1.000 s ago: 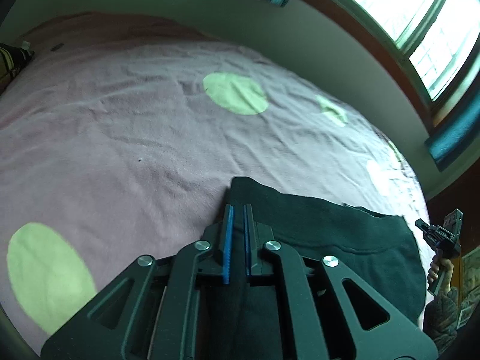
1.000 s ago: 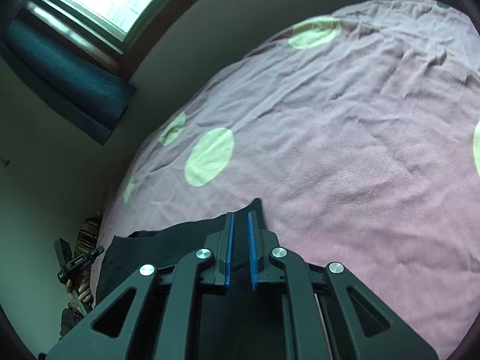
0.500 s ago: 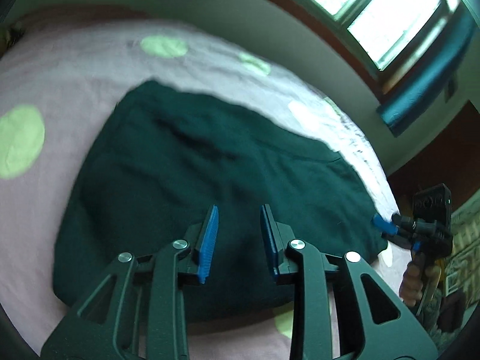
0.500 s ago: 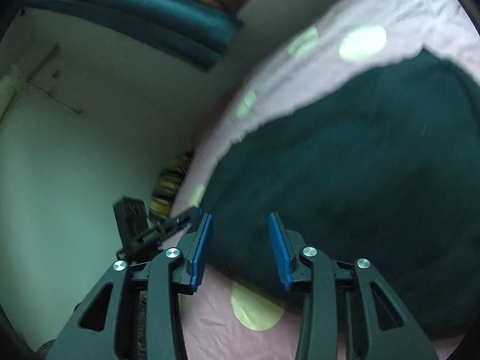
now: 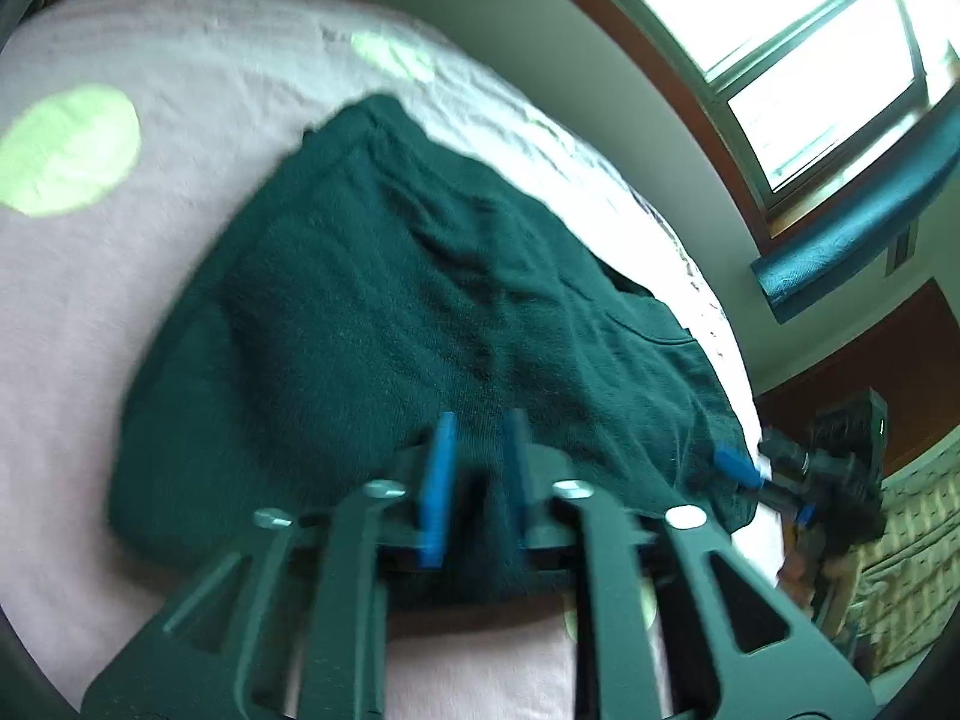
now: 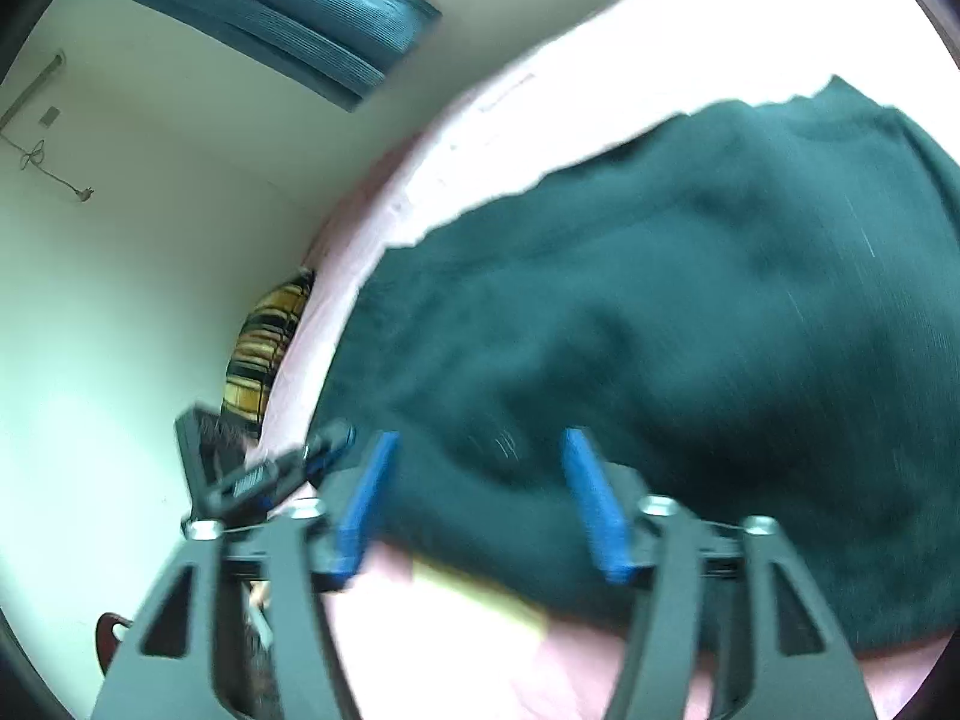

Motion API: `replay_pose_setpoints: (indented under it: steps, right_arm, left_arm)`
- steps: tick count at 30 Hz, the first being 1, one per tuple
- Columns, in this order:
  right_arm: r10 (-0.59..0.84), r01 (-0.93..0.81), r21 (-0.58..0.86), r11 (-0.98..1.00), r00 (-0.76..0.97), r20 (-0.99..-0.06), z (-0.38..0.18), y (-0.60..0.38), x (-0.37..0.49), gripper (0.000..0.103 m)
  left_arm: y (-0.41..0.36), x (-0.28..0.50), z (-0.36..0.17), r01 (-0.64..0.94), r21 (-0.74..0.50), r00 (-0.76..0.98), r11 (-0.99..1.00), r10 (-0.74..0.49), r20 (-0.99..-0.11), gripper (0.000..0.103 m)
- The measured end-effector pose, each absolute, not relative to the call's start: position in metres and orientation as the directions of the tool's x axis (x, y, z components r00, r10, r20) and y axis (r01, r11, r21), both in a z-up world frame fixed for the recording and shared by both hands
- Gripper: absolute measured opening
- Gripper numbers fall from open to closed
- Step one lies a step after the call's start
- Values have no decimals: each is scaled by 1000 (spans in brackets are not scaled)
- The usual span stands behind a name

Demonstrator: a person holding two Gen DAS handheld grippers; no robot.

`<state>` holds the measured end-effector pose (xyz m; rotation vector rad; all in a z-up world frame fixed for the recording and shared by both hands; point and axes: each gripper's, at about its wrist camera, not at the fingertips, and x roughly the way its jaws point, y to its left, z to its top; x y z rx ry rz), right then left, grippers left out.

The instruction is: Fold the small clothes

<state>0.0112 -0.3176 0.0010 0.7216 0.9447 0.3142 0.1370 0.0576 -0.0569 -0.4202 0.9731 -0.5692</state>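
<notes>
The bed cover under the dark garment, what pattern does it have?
Pink bed cover with pale green round spots, clearest in the left wrist view.

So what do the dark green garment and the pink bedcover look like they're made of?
The garment looks like a soft, matte knit, probably cotton jersey or fleece: it creases loosely and has a stitched seam near one edge. The bedcover looks like a fuzzy, matte fleece or brushed fabric with pale green dots and fine wrinkles. Blur leaves the exact fibre open.

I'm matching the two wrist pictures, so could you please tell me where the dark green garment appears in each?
Left wrist: the garment fills the centre, ahead of the left tongs.
Right wrist: it fills the centre and right, ahead of the right tongs.
Shared landmark: the pink bedspread under it.
</notes>
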Motion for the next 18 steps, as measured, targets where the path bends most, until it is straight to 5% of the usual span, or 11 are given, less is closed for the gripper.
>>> replay_pose_setpoints:
  steps: [6,18]
  right_arm:
    - [498,194,630,751,460,-735,-37,-302,77,65]
    - [544,95,688,720,539,-644,-1,-277,36,68]
  left_arm:
    - [69,125,-58,273,-514,453,813,-580,-677,39]
    - [98,112,-47,256,-573,468,779,-618,-631,40]
